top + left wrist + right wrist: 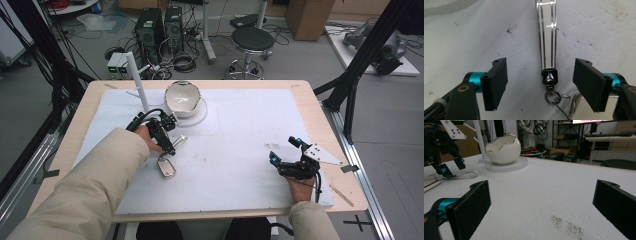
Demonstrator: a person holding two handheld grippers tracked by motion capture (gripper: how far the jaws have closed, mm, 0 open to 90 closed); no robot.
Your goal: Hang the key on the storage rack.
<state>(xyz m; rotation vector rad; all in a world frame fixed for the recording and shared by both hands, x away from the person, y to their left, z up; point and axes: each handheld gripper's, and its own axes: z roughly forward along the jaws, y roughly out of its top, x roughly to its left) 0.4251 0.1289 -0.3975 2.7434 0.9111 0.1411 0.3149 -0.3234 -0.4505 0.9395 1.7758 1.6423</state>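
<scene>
Left gripper [170,142] hangs over the mat [240,150], jaws spread wide on either side of a shiny metal keychain [547,47], not touching it. Behind sits a white egg-shaped bowl [182,98] on its round base. Far right, the right gripper [286,150] gapes open, holding nothing.
</scene>
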